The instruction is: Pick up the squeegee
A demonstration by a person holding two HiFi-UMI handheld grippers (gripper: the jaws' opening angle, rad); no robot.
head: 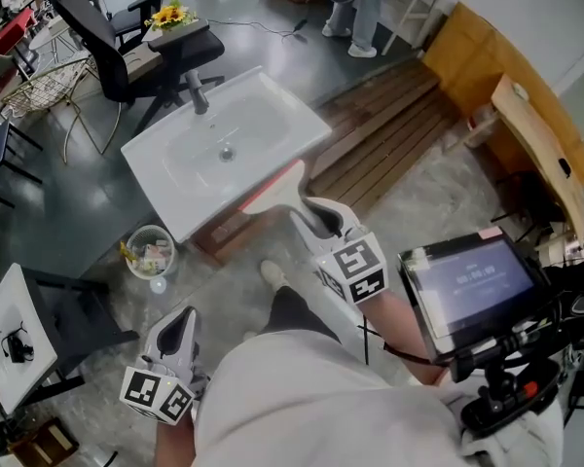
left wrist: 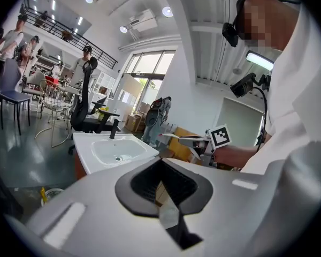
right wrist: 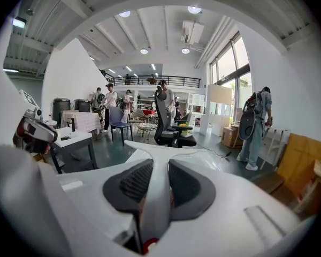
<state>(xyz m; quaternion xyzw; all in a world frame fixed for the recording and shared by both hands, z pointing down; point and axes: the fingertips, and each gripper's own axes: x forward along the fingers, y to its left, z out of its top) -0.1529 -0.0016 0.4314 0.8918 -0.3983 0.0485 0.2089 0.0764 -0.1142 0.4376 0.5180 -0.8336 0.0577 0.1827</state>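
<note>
The squeegee is a white T-shaped tool with a red-edged blade, held in the air over the near right corner of the white sink. My right gripper is shut on its handle. In the right gripper view the white handle runs forward between the dark pads to the wide blade. The left gripper view shows the right gripper from the side, with the squeegee sticking out of it. My left gripper hangs low at the left, its jaws shut with nothing between them.
A black faucet stands at the sink's far edge. A small bin sits on the floor by the sink. An office chair, wooden slats, a tablet on a stand, a small white table and a standing person surround the spot.
</note>
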